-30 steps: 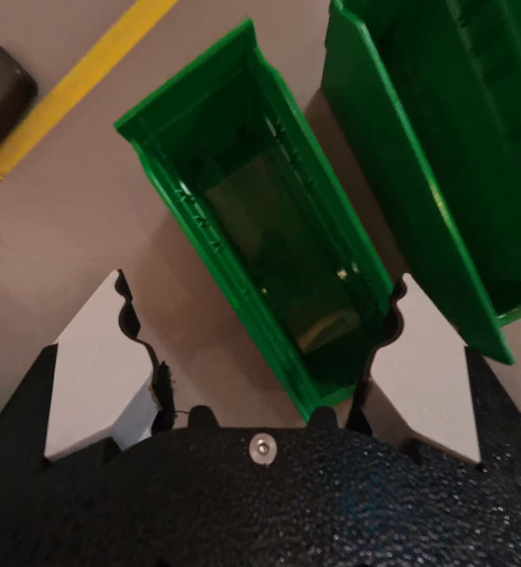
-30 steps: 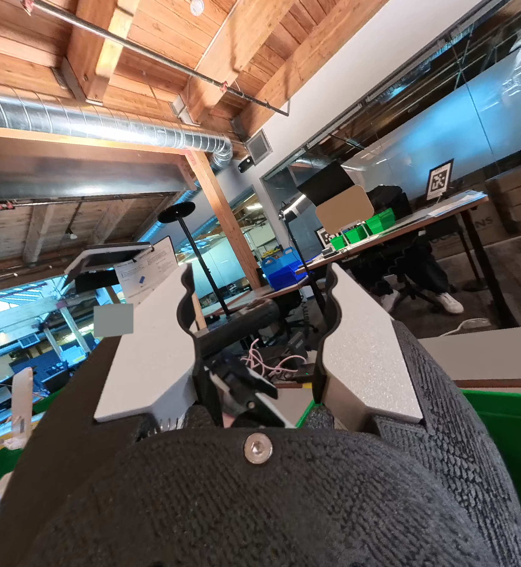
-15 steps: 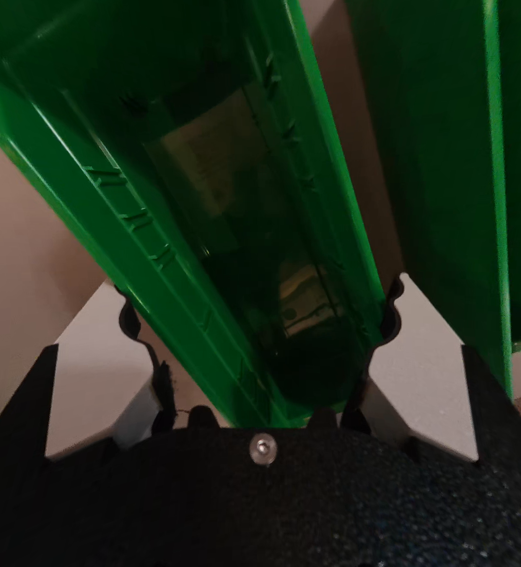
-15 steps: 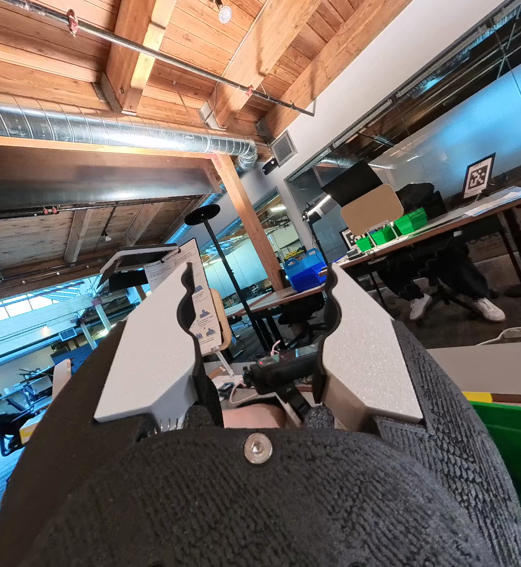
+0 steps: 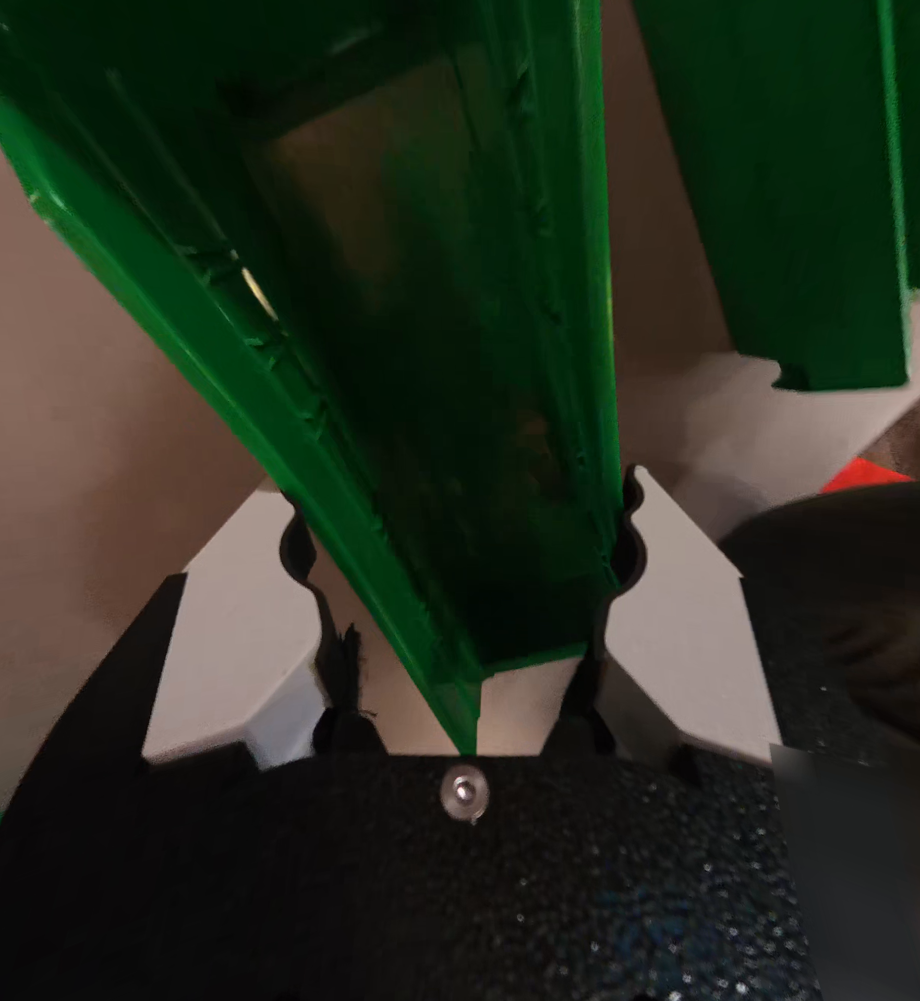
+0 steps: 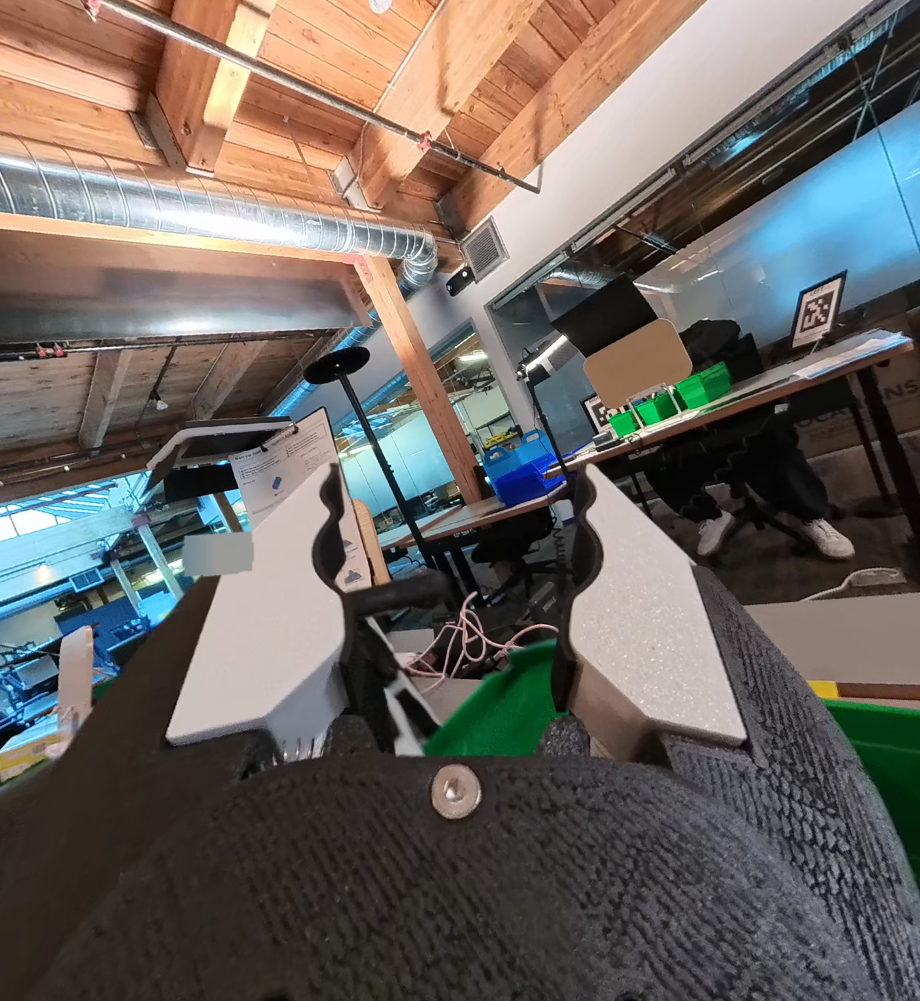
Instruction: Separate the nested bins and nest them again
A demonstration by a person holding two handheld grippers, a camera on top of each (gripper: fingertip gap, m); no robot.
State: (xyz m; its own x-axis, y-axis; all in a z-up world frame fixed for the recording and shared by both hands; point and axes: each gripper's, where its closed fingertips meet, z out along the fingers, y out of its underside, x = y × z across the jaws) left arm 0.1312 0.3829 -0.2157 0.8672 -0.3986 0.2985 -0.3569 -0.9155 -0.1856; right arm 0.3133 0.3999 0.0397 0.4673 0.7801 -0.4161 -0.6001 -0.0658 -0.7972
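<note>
Closer now: left gripper [image 5: 460, 547] jaws straddle narrow bin [image 5: 431, 346] | maybe touching | right gripper [image 6: 455, 528] agape | two bins

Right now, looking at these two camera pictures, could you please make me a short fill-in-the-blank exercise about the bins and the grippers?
1. The narrow bin between the left gripper fingers has the colour ____.
2. The left gripper's fingers stand ____, one on each side of the bin's near end.
3. A second, wider green bin lies to the ____ of the narrow bin in the left wrist view.
4. The right gripper holds ____ between its fingers.

Missing words: green; open; right; nothing
</note>
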